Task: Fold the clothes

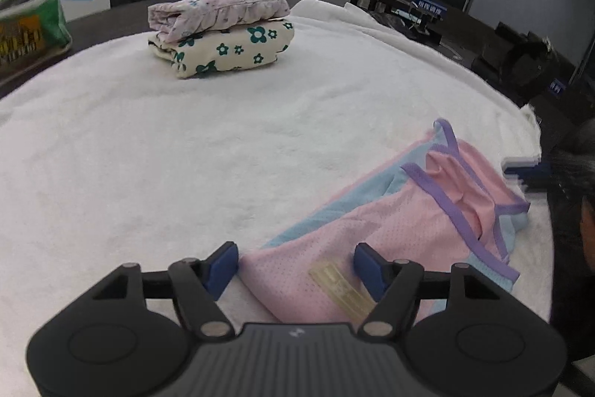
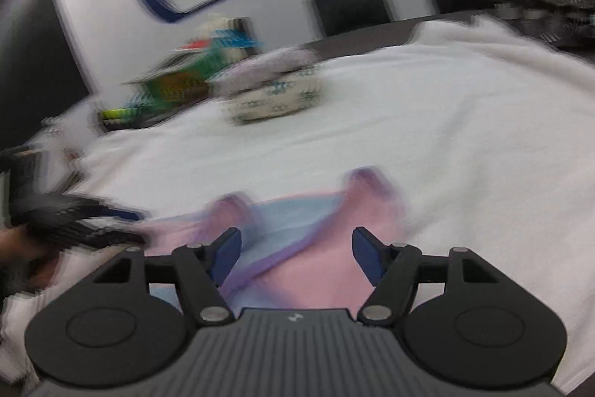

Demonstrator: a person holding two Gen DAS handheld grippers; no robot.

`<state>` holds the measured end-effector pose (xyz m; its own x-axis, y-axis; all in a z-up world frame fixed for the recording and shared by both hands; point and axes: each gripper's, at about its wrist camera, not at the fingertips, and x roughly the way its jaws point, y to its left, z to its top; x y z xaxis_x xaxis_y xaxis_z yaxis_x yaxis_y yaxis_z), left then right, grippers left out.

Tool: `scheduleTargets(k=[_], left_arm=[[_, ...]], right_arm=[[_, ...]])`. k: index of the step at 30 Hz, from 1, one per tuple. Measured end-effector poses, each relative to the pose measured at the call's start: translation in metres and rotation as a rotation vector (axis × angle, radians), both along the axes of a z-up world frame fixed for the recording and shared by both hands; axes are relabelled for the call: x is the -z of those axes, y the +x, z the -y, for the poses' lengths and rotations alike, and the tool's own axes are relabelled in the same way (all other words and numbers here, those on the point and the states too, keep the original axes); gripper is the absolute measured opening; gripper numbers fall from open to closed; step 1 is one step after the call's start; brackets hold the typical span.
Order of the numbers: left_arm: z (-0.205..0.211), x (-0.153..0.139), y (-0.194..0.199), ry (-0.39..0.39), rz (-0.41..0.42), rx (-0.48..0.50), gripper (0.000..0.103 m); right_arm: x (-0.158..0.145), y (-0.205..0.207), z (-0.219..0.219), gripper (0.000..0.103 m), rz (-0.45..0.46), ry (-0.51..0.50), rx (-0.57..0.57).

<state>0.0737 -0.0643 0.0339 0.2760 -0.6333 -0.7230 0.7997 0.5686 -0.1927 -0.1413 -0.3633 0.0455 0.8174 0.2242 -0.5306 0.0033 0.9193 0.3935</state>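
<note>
The left gripper [image 1: 295, 265] and right gripper [image 2: 295, 257] were held released over a pink vest [image 1: 390, 229], which lay half folded on the white towel [image 1: 186, 155]. Its loose straps could be snagged and the fold undone. Two folded garments [image 1: 223, 32] were stacked beyond.

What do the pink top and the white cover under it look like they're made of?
The pink top looks like thin, matte synthetic mesh: rows of tiny holes dot it, with smooth purple binding along the openings. The white cover looks like fluffy, matte terry or fleece, judging by its fuzzy nap. Exact fibres can't be told.
</note>
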Motion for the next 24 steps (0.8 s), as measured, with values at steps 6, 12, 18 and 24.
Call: scheduleTargets(k=[6,12,18,24], left_arm=[[0.008,-0.003,0.006,0.037,-0.002,0.035,0.018],[0.01,-0.002,-0.01,0.054,0.061,0.09,0.003],[0.003,-0.008,-0.008,0.052,0.054,0.067,0.002],[0.008,-0.006,-0.004,0.052,0.038,0.067,0.003]], right_arm=[[0.024,-0.008,-0.031,0.063,-0.105,0.13,-0.061],[0.026,-0.021,-0.014,0.061,-0.091,0.199,0.163],[0.037,-0.009,-0.045,0.061,-0.099,0.264,0.043],[0.043,-0.004,-0.07,0.061,-0.122,0.35,-0.029]])
